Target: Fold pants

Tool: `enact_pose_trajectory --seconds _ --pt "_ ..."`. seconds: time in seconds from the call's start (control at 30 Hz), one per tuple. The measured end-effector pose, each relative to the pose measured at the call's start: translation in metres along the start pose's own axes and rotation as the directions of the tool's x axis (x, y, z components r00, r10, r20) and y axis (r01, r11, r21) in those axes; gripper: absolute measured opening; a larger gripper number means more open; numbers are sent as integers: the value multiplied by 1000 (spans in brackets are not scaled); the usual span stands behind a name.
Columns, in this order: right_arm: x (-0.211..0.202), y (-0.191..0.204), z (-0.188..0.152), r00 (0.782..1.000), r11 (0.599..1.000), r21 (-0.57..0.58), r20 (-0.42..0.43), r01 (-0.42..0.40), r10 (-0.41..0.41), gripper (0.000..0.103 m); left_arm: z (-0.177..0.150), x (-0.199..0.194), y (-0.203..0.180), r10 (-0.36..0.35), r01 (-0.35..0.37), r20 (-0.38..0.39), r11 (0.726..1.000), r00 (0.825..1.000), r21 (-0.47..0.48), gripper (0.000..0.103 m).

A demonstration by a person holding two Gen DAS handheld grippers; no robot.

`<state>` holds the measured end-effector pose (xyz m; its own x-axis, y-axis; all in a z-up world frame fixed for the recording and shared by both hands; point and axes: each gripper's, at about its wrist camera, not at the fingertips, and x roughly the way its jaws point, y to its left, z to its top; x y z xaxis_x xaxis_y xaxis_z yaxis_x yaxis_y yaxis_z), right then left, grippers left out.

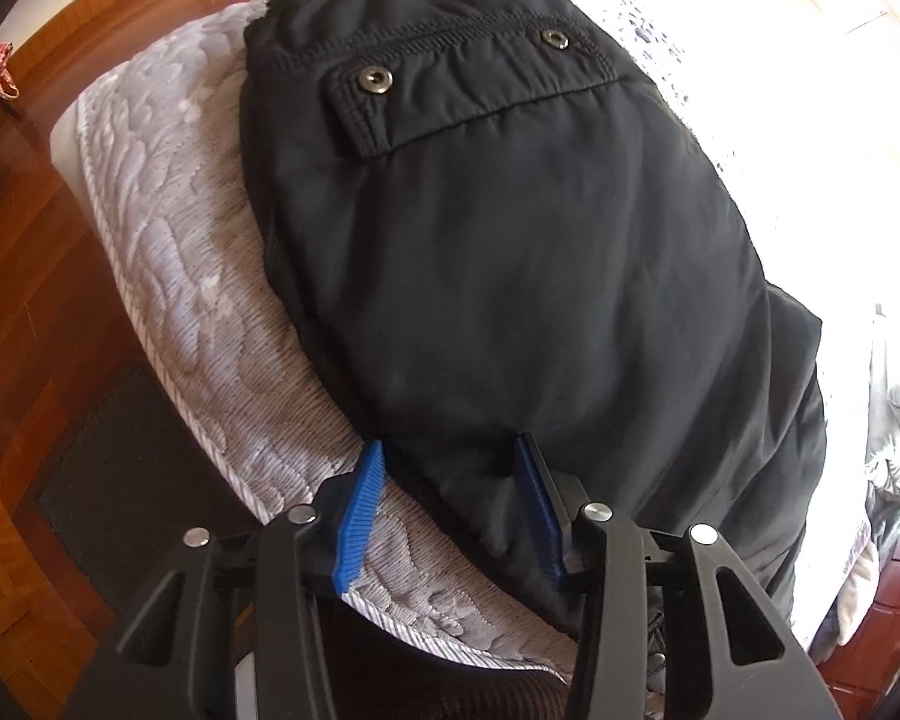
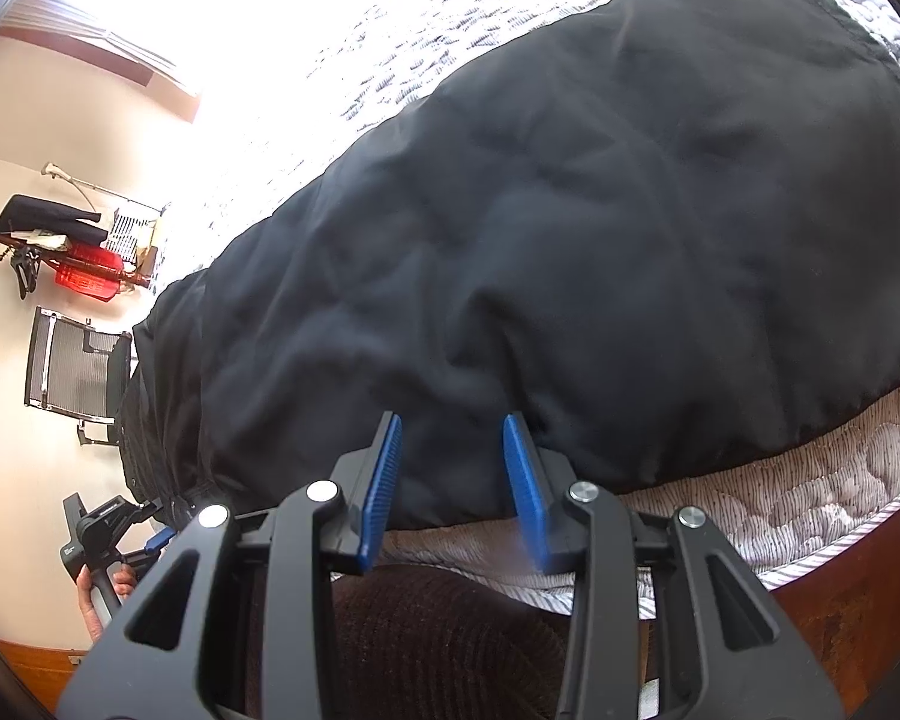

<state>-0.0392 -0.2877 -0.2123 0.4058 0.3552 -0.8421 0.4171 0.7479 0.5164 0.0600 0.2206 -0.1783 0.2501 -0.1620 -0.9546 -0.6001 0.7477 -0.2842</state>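
The black pants [image 1: 510, 252] lie spread on a pale quilted mattress [image 1: 174, 276], filling most of both wrist views. In the left wrist view the waist end sits toward 12 o'clock, with a flapped pocket [image 1: 468, 102] carrying two metal snaps. The fabric's near hem curves across toward 6 o'clock. The left gripper [image 1: 450, 468] points steeply down at that near edge: its jaws stand apart, the blue pad at 7 o'clock resting over bare mattress just outside the cloth, the other pad lying against the dark fabric, so the hem runs between them without being pinched. At 9 o'clock the mattress's corded border drops to a wooden floor [image 1: 12, 276], and a bare strip of quilt lies between the cloth and that border. At 2 o'clock the bed is washed out by window glare. In the right wrist view the right gripper [image 2: 453, 450] also hangs with its jaws parted, both blue pads over the near fold of the pants, a ridge of cloth rising between them; whether the pads press it cannot be told. Bare quilt shows at 4 o'clock, ending at a wooden bed frame [image 2: 834, 618]. At 8 o'clock, off the end of the cloth, a hand [image 2: 105, 594] holds the other gripper, and a mesh chair [image 2: 72, 366] stands well apart by the wall.
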Motion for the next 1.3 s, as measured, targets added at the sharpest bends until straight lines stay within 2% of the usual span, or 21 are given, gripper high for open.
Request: enact_pose_trajectory --seconds 0.17,0.27,0.33,0.47,0.57,0.63,0.67,0.73,0.83,0.93,1.0,1.1,1.17,1.3 --pt "-6 -4 0 1000 1000 8 13 -6 6 37 1 -1 -6 26 -26 19 1000 999 5 13" --pt "-15 -10 1 999 1000 13 33 -6 6 37 -5 -11 -9 31 -33 48 999 998 29 6" --pt "-21 -16 2 999 1000 23 44 -1 0 37 -11 -12 -10 37 -40 63 998 997 48 5" --pt "-35 -31 0 999 999 52 53 7 -10 44 -19 -21 -28 86 -101 109 985 990 141 6" --pt "-45 -42 -9 998 998 64 55 20 -23 45 -46 -50 -67 54 -93 175 970 983 225 17" --pt "-47 -49 -15 999 997 77 45 28 -32 46 -67 -55 -97 4 -57 169 949 986 309 32" --pt "-45 -52 -17 999 996 87 38 25 -28 46 -79 -53 -113 -23 -31 143 932 990 362 35" --pt "-39 -58 -19 1000 994 111 27 12 -15 46 -102 -41 -146 -69 29 68 884 995 467 35" --pt "-33 -70 -19 998 985 167 43 -41 35 46 -132 -19 -189 -96 99 -37 809 995 580 35" --pt "-32 -81 -17 997 978 199 68 -54 41 45 -151 3 -217 -97 130 -87 751 992 647 35" --pt "-29 -90 -15 995 968 237 66 -83 70 45 -161 12 -224 -62 110 -94 726 994 679 35" --pt "-31 -99 -20 994 958 269 59 -102 89 45 -166 19 -225 -53 111 -105 717 993 688 35" --pt "-35 -102 -26 997 963 264 57 -56 43 47 -166 18 -225 -59 124 -118 723 991 679 35" --pt "-35 -112 -24 992 951 293 102 -96 69 52 -159 20 -221 -70 141 -134 741 989 656 35"
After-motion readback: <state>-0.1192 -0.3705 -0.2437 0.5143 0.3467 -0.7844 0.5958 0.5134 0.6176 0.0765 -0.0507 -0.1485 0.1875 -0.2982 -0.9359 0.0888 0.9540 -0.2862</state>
